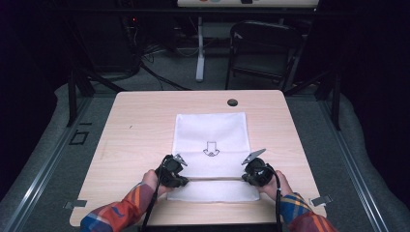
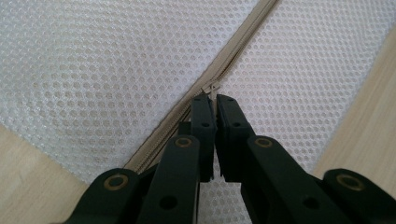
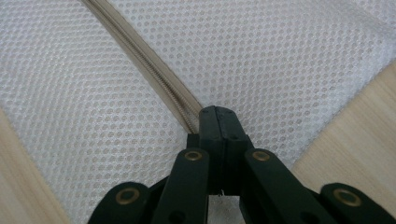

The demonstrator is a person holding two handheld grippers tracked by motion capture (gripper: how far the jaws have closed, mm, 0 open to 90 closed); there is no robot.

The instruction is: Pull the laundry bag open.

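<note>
A white mesh bag with a printed arrow lies flat on the wooden table. A beige zipper runs across its near end. My left gripper is at the zipper's left part. In the left gripper view, my left gripper is shut on the small metal zipper pull, which sits on the zipper tape. My right gripper is at the right end of the zipper. In the right gripper view, my right gripper is shut on the bag right beside the zipper.
A round cable hole sits near the table's far edge. Beyond the table stand a dark folding chair and a white table leg. Bare wood lies left and right of the bag.
</note>
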